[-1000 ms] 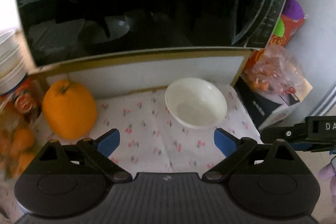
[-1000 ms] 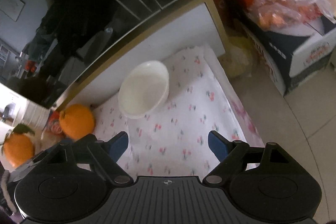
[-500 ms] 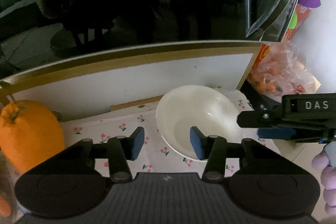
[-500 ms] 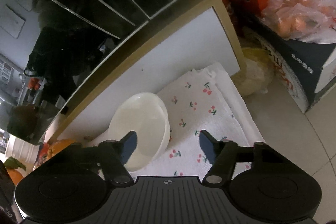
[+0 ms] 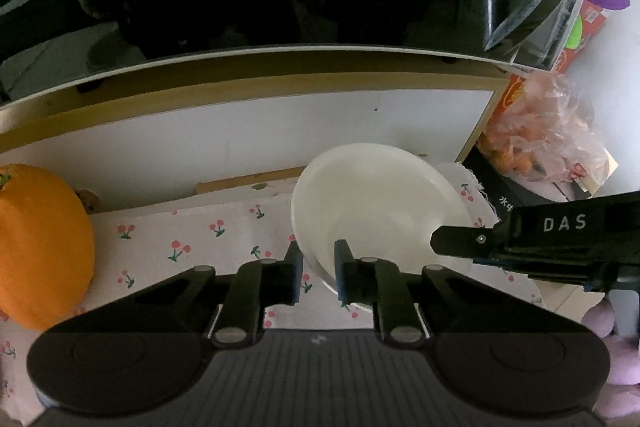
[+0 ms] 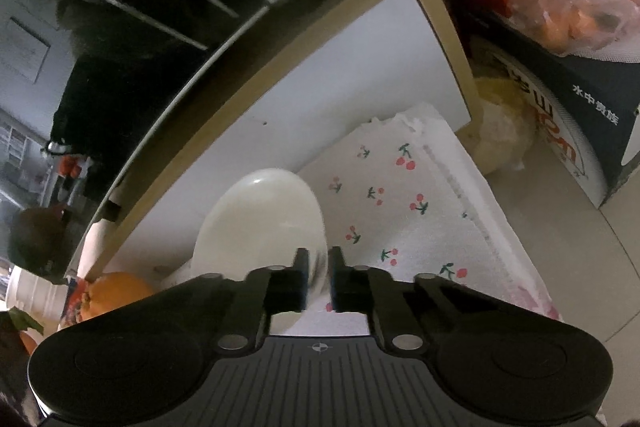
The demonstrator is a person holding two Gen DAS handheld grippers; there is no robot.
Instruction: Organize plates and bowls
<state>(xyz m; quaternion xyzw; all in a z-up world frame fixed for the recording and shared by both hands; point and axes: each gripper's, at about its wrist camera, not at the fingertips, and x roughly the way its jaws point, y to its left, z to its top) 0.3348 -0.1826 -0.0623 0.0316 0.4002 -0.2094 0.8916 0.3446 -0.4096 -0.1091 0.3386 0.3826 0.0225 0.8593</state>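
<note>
White bowl (image 5: 380, 203) on cherry-print cloth (image 5: 208, 227); my left tongs (image 5: 318, 273) and right tongs (image 6: 317, 277) had just closed, both gripping its rim.

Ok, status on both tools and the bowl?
Left tool and right tool just closed, each pinching the white bowl's rim. Bowl on cherry cloth. Nothing in the way.

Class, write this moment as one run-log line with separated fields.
left gripper: shut on white bowl rim | right gripper: shut on opposite rim | bowl on cherry-print cloth
</note>
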